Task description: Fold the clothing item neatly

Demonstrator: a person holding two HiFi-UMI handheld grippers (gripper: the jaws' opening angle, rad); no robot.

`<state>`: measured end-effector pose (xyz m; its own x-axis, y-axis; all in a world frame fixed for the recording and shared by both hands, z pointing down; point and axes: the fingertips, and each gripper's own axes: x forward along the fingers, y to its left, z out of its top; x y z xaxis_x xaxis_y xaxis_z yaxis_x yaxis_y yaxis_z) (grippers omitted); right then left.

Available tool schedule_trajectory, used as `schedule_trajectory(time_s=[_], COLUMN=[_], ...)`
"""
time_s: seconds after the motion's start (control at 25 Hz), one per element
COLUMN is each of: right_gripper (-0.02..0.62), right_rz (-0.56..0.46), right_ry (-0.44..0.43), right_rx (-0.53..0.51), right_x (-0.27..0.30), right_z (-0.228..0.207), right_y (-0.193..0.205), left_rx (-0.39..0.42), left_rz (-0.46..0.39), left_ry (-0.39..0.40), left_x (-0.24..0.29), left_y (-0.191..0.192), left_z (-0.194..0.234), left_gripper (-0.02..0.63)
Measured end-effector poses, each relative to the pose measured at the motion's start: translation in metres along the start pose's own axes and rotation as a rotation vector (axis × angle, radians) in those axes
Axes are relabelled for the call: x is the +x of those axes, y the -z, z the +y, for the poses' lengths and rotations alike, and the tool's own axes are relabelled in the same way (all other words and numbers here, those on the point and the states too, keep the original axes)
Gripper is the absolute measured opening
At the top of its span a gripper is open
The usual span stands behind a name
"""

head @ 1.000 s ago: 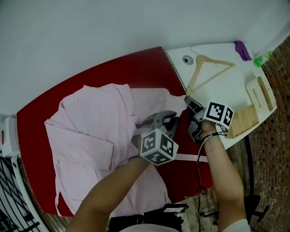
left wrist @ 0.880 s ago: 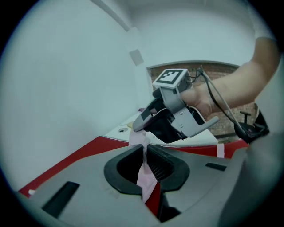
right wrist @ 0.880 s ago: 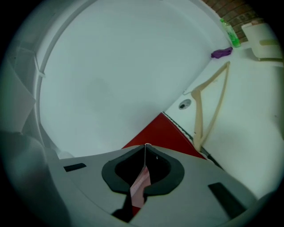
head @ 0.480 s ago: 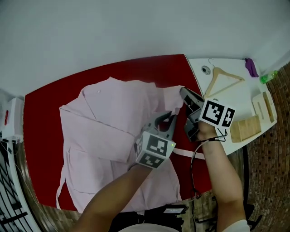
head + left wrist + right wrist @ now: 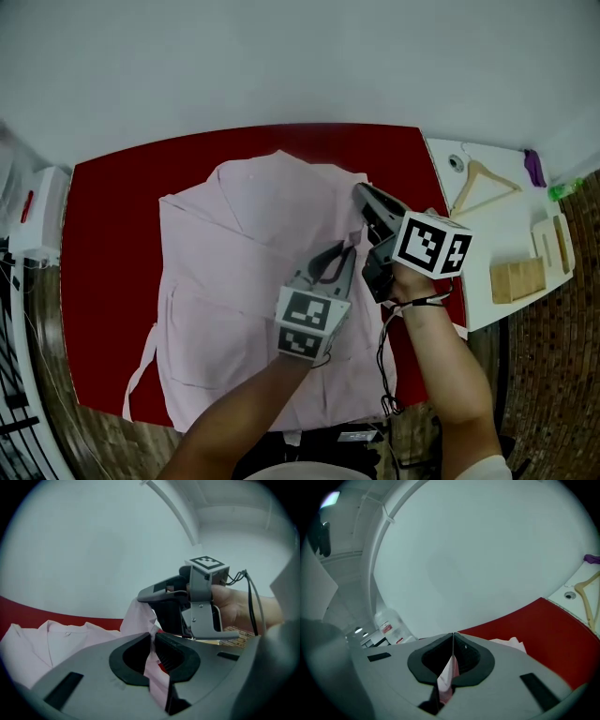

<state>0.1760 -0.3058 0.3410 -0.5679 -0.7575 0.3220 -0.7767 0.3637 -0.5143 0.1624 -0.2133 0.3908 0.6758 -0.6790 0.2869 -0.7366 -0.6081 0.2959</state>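
Note:
A pale pink shirt [image 5: 234,272] lies spread, collar away from me, on the red table [image 5: 112,206]. My left gripper [image 5: 348,249] hovers over the shirt's right half, shut on a strip of its pink fabric [image 5: 157,677] that runs up between the jaws. Just right of it and further away, my right gripper [image 5: 361,191] is raised near the shirt's right shoulder, shut on a fold of the same fabric [image 5: 449,674]. In the left gripper view the right gripper [image 5: 140,597] shows close ahead, with pink cloth hanging from its tip.
A white side table [image 5: 487,234] adjoins the red one on the right and bears a wooden hanger [image 5: 483,183], a wooden block [image 5: 517,279], a purple item [image 5: 534,167] and a green bottle [image 5: 562,190]. A white box [image 5: 36,211] stands at the left. A wall rises behind.
Both grippers have lifted and swung leftwards from the table's right edge over the shirt, each rolling, and have drawn the shirt's right side along. Both stayed shut on fabric.

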Motion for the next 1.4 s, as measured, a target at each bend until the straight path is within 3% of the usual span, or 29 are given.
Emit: schedule_trajectory(time_s=[0.32,0.64,1.12,1.4], right_gripper=[0.020,0.020,0.020,0.021], right_rz=[0.095,0.183,0.339,0.444], right_ry=[-0.083,-0.117,-0.191,-0.272], right_rx=[-0.023,-0.070,-0.135,-0.291], right_x=[0.053,0.087,0.114,0.120], right_z=[0.073,0.114,0.148,0.171], right_y=[0.058,0.111,0.182,0.223], left_rx=[-0.133,-0.244,-0.332,-0.365], left_rz=[0.008,0.021,0.052,0.087], left_ry=[-0.078,-0.143,-0.166,-0.169], left_x=[-0.053,-0.092,-0.137,-0.153], left_y=[0.027,0.058,0.097,0.119], left_z=[0.055,0.094,0.114,0.118], left_gripper=[0.030,0.031,0.031,0.032])
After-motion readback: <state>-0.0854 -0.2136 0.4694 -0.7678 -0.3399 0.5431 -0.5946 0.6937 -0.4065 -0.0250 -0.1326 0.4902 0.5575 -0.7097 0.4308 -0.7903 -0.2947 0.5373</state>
